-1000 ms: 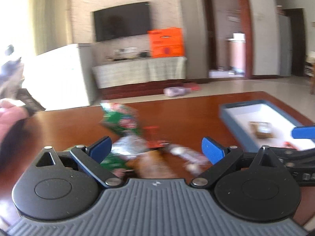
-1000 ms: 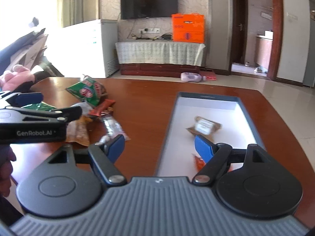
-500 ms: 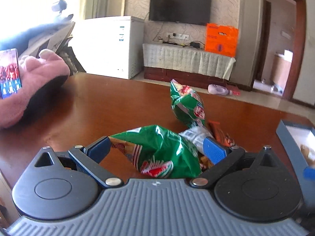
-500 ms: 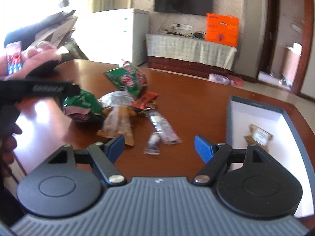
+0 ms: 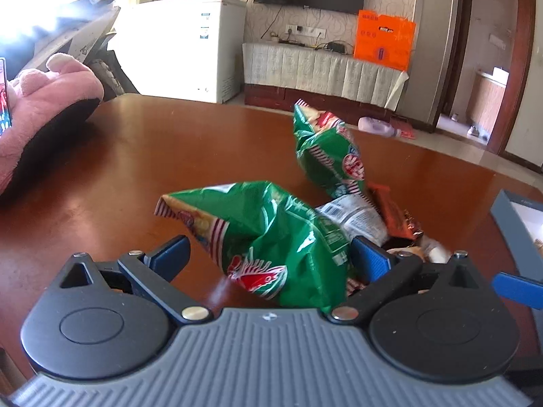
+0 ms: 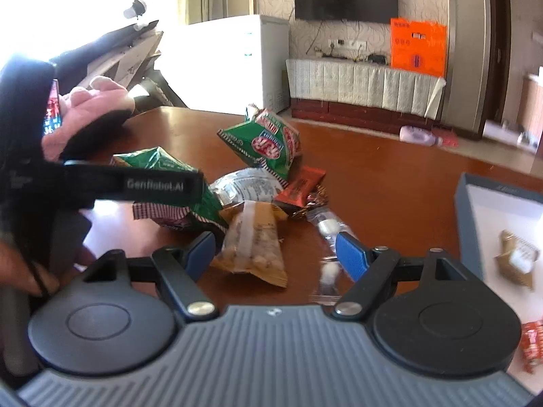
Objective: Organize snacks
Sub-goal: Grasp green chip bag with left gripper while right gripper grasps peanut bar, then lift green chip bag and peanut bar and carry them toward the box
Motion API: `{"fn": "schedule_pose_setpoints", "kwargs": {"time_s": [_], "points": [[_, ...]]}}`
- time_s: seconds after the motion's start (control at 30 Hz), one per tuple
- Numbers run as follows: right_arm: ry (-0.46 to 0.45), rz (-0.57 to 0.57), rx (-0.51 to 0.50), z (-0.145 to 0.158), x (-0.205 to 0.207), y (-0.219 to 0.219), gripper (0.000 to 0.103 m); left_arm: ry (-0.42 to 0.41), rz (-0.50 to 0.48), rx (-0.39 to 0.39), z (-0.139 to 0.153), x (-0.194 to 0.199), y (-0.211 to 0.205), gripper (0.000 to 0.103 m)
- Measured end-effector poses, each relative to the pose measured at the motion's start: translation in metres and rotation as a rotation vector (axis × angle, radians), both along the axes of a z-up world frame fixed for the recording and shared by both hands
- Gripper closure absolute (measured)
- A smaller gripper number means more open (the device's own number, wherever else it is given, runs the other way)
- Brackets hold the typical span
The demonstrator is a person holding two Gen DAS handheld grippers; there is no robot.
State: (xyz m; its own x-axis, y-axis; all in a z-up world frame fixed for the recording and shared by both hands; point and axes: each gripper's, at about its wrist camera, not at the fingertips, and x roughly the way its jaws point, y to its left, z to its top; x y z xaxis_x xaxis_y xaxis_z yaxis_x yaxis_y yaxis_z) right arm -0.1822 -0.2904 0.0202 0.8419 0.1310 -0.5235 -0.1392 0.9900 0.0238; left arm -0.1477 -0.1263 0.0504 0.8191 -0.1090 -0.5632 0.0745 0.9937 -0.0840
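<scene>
My left hand-held gripper (image 5: 268,256) has its jaws spread wide with the crumpled green snack bag (image 5: 271,237) lying right between them on the table (image 5: 169,156), its long axis running across from finger to finger, nothing pinched yet. My right hand-held gripper (image 6: 276,254), jaws apart too and empty, hovers over the tan nut packet (image 6: 251,244); the blue tray (image 6: 471,220) sits off to the right, so I'd judge the left is better placed for the green bag.

Crumpled snack packets (image 6: 258,183) heaped beside box (image 6: 463,210)
</scene>
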Motion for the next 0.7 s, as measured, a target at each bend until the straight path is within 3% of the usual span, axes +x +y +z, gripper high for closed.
{"fn": "schedule_pose_setpoints", "kwargs": {"time_s": [0.37, 0.4, 0.47, 0.7], "points": [[0.06, 0.037, -0.023, -0.016, 0.037, 0.025, 0.025, -0.002, -0.008, 0.021, -0.016, -0.002, 0.004, 0.007], [0.067, 0.035, -0.018, -0.017, 0.039, 0.025, 0.028, -0.002, -0.011, 0.022, -0.017, -0.003, 0.004, 0.008], [0.096, 0.038, -0.01, -0.019, 0.043, 0.023, 0.05, -0.007, -0.018, 0.022, -0.017, -0.003, 0.003, 0.012], [0.114, 0.049, -0.011, -0.018, 0.036, 0.02, 0.055, -0.014, -0.038, 0.027, -0.019, -0.006, -0.002, 0.022]]}}
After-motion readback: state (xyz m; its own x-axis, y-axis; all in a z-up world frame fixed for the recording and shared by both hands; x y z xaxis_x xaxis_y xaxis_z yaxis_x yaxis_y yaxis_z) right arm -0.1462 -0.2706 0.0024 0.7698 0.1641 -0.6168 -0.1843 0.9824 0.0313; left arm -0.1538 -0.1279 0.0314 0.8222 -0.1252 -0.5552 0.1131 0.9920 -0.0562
